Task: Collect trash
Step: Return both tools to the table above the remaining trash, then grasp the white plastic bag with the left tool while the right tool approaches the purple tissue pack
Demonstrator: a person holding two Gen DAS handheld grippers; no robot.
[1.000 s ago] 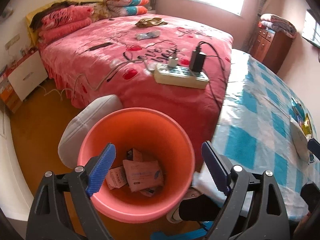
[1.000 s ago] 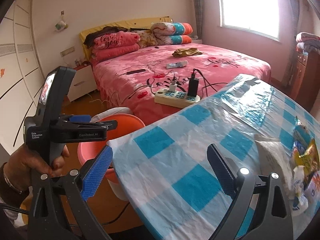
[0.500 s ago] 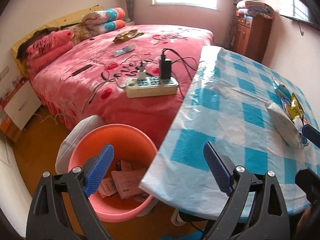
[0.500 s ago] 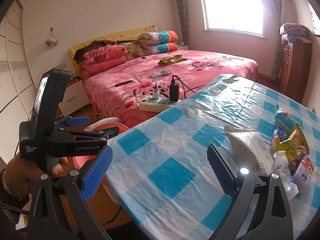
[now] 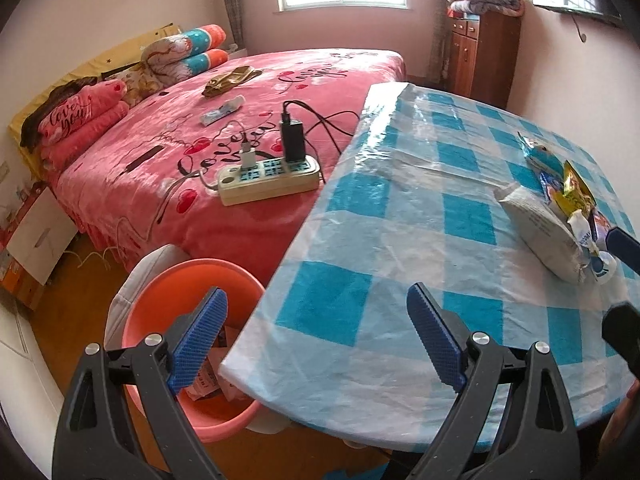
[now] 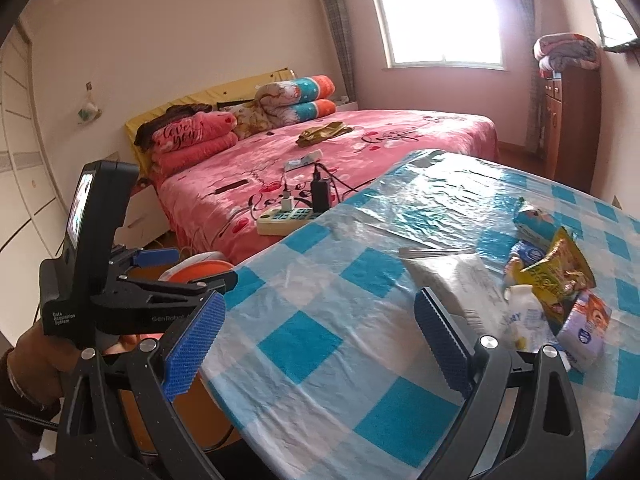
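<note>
Bed (image 5: 240, 120) in pink cover fills the background, a power strip (image 5: 269, 178) with chargers lying on its near corner

Desk (image 5: 400, 240) under blue-and-white checked plastic cloth takes up the foreground, its near surface bare

Orange bin (image 5: 168, 300) stands on the floor just beside the desk's left corner, partly tucked under the cloth edge. Paper wrappers (image 5: 206, 380) visible at its bottom, so some collecting appears done

Trash pile (image 6: 552, 280) remains on the far right side of the desk, well apart from the bin: a grey-white bag (image 6: 452, 276), a yellow snack packet (image 6: 556, 268), a small white bottle (image 6: 524, 312), a purple-and-orange pouch (image 6: 584, 328), a teal wrapper (image 6: 532, 220). All crumpled, light, overlapping and touching one another; likely to shift when one piece is pulled. Judgement: task partway, the whole desk pile left to move

Left tool (image 5: 320, 340): jaws wide apart, nothing between them, aimed over the desk's near-left corner and bin rim

Right tool (image 6: 316, 348): jaws wide apart, empty, over bare cloth with the pile just ahead of its right finger. Seems the better placed for the next pick

Hand (image 6: 32, 356) on the left tool's grip shows at lower left in the right wrist view
</note>
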